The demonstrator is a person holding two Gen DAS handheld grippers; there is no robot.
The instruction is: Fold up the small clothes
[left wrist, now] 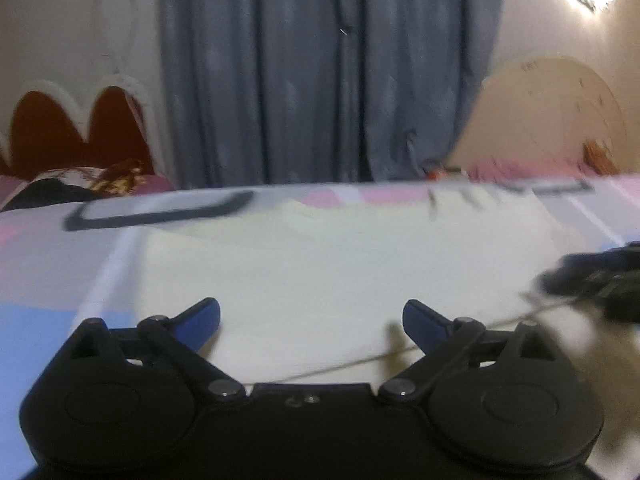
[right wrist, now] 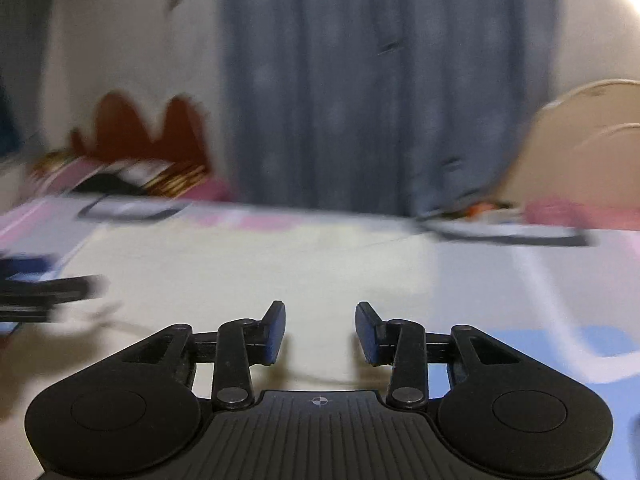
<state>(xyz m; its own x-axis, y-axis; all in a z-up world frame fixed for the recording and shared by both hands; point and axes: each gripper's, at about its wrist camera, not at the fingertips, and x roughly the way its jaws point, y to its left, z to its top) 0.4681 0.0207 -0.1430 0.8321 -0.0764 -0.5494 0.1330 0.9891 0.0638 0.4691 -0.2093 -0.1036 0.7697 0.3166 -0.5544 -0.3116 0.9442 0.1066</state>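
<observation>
Left wrist: gripper (left wrist: 311, 320) wide, empty, over cream garment (left wrist: 320, 272); no legible text.

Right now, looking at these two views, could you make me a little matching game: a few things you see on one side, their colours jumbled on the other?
Things:
1. curtain
2. garment spread on the bed
3. headboard
4. left gripper finger pads

Colours:
A. dark red
B. pale cream
C. blue
D. grey-blue

Pairs: 1-D, 2-B, 3-A, 4-C
</observation>
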